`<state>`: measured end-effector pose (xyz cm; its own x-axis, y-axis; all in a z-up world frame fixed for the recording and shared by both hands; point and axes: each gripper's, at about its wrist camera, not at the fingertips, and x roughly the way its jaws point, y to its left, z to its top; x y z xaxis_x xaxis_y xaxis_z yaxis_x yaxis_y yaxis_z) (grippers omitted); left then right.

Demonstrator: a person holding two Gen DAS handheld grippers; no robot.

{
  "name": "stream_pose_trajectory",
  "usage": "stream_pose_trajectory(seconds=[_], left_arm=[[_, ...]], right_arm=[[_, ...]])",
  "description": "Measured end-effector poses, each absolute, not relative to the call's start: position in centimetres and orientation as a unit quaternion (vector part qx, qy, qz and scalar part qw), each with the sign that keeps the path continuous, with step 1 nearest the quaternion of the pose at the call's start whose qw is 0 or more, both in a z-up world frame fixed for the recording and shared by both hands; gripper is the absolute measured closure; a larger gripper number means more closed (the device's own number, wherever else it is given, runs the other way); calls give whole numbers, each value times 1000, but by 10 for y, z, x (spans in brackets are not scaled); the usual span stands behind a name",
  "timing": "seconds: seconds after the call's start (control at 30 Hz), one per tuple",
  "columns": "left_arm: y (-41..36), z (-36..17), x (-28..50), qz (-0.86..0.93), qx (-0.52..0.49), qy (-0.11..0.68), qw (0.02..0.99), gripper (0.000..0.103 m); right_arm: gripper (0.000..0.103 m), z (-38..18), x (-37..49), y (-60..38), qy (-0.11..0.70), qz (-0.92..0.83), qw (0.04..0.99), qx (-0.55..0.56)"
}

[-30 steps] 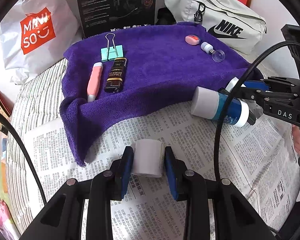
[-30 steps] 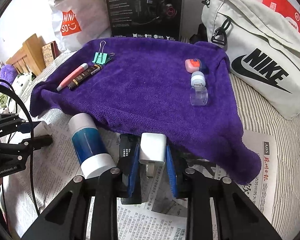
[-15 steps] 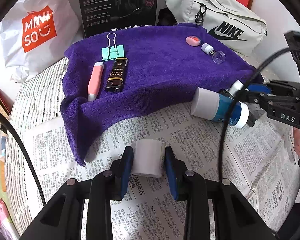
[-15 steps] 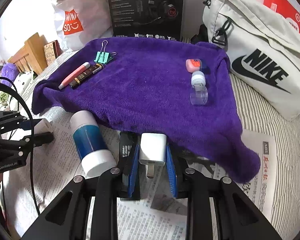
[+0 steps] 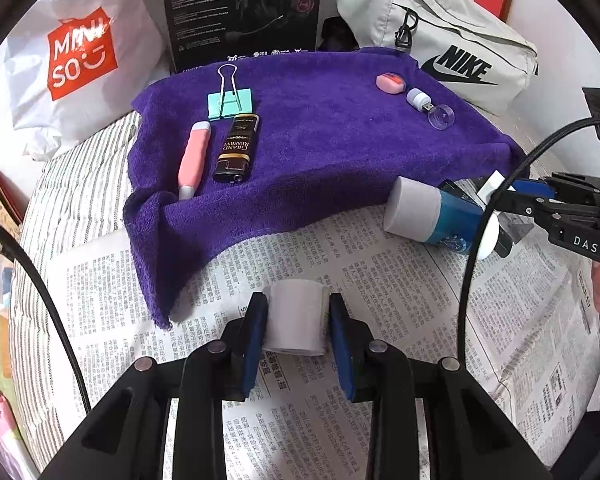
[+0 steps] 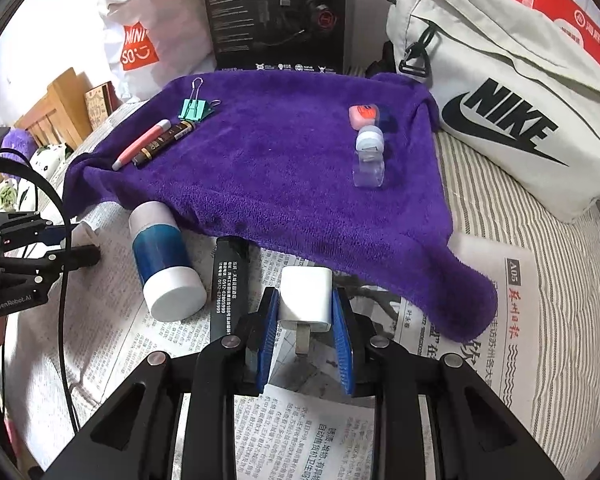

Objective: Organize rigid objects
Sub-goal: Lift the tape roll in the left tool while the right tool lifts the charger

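Note:
My left gripper [image 5: 295, 322] is shut on a small white cylinder [image 5: 295, 318] over the newspaper [image 5: 380, 288], just in front of the purple towel [image 5: 320, 132]. My right gripper [image 6: 306, 318] is shut on a white charger plug [image 6: 306, 298] at the towel's near edge [image 6: 280, 168]. On the towel lie a green binder clip [image 5: 230, 102], a pink pen [image 5: 194, 160], a black lighter [image 5: 236, 148], a pink eraser [image 5: 390, 81] and a small clear bottle [image 5: 428, 108]. A blue-and-white bottle [image 6: 162, 262] and a black bar [image 6: 226, 280] lie on the newspaper.
A Nike bag [image 6: 500, 100], a black headset box [image 6: 276, 16] and a Miniso bag [image 5: 72, 56] stand behind the towel. Striped bedding [image 6: 560, 280] surrounds the newspaper. A cable [image 5: 496, 208] crosses the left wrist view.
Both grippers have kept their hold. The right gripper with the plug has lifted and moved slightly forward toward the towel. The left gripper has barely moved.

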<state>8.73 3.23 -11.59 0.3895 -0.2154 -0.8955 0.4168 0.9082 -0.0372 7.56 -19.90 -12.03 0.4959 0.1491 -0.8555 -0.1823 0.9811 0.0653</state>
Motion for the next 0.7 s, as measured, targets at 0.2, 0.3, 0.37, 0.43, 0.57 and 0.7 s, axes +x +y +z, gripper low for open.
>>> stream_pose_trajectory(seconds=[0.2,0.3,0.37,0.43,0.57,0.7], left_arm=[[35,-111,85,-194,81,520,828,75],[35,-106,83,-193,79,515,831,75],[37,-104,83,-192,74,514,833,75],[37,-106,84,-192,74,517,831,75],[34,-113,83,-180,93,526,826,75],[31,-116,82,-176,105,523,827,75]], right_arm=[[77,-111,70,-209,492,97,865,-2],[77,-104,69,-211,487,95,868,-5],[77,-101,68,-212,483,97,870,-6],[77,-102,69,-212,485,98,869,-7],[77,-113,70,-211,498,99,861,-10],[77,-125,73,-206,506,94,857,-21]])
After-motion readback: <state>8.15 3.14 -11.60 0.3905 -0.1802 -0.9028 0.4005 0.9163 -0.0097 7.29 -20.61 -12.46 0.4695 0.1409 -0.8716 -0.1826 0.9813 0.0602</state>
